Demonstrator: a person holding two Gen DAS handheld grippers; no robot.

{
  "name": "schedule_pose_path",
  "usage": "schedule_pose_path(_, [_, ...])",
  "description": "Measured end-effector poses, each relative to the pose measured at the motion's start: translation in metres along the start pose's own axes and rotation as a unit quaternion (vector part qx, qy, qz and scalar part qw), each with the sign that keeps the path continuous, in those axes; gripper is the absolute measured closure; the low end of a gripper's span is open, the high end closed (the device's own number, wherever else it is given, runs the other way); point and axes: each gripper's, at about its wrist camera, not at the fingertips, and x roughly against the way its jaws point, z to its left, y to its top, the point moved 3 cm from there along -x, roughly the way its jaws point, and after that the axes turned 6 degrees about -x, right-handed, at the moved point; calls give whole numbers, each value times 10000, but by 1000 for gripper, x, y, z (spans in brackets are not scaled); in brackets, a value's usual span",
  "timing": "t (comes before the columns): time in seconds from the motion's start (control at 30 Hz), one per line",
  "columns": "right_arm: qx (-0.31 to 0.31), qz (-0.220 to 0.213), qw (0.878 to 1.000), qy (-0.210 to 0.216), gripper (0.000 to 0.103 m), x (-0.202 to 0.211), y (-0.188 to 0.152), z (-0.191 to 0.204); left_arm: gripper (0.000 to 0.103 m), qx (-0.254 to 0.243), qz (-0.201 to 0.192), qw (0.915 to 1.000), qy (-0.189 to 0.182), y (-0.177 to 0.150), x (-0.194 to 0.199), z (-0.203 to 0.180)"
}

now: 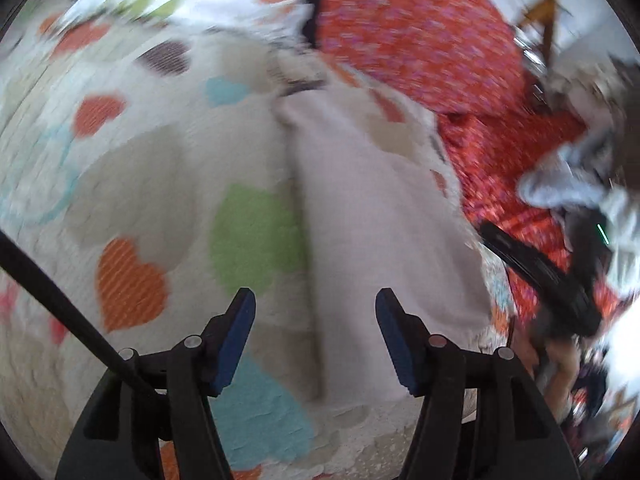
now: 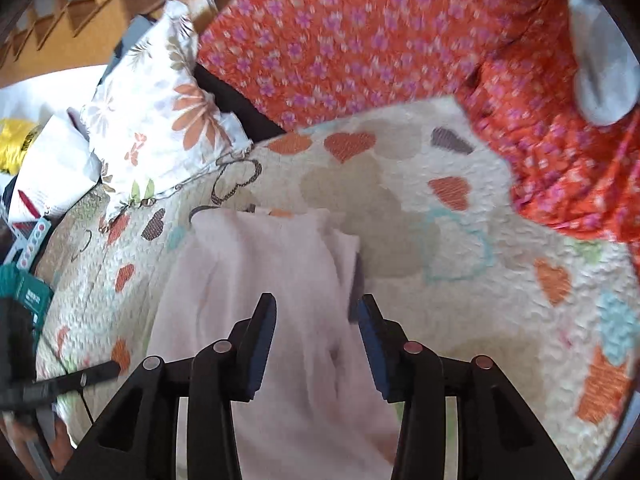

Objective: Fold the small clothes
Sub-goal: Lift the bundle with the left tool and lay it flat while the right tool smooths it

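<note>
A small pale pink garment (image 1: 372, 216) lies in a long folded strip on the heart-patterned quilt (image 1: 132, 152). My left gripper (image 1: 316, 304) is open and empty, just above its near end. In the right wrist view the same pale pink garment (image 2: 256, 280) lies under my right gripper (image 2: 316, 312), which is open and empty, with the cloth running between and below the fingers. The right gripper (image 1: 536, 268) also shows in the left wrist view, at the right edge over the red fabric. Both views are blurred by motion.
A red fabric with purple flowers (image 2: 360, 40) lies along the far side of the quilt (image 2: 460, 240). A floral pillow (image 2: 160, 92) sits at the far left, with boxes (image 2: 24, 280) beside the bed. A light grey cloth (image 2: 600, 68) lies on the red fabric.
</note>
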Motion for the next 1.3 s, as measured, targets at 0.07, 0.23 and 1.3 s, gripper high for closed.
schedule_pose_path(0.07, [-84,217,9997,-43,57,-27,7,-3,41,-296,89,9995,-74,0,-13,-18])
schedule_pose_path(0.23, [-159,509,9985,-99,57,-78,15,-10,41,-576,346,9975,198,-4,-47,-33])
schedule_pose_path(1.3, [-1036,273,9941,171,72,-21,15,-69,41,-1072,12,9939,270,-23,-27,-51])
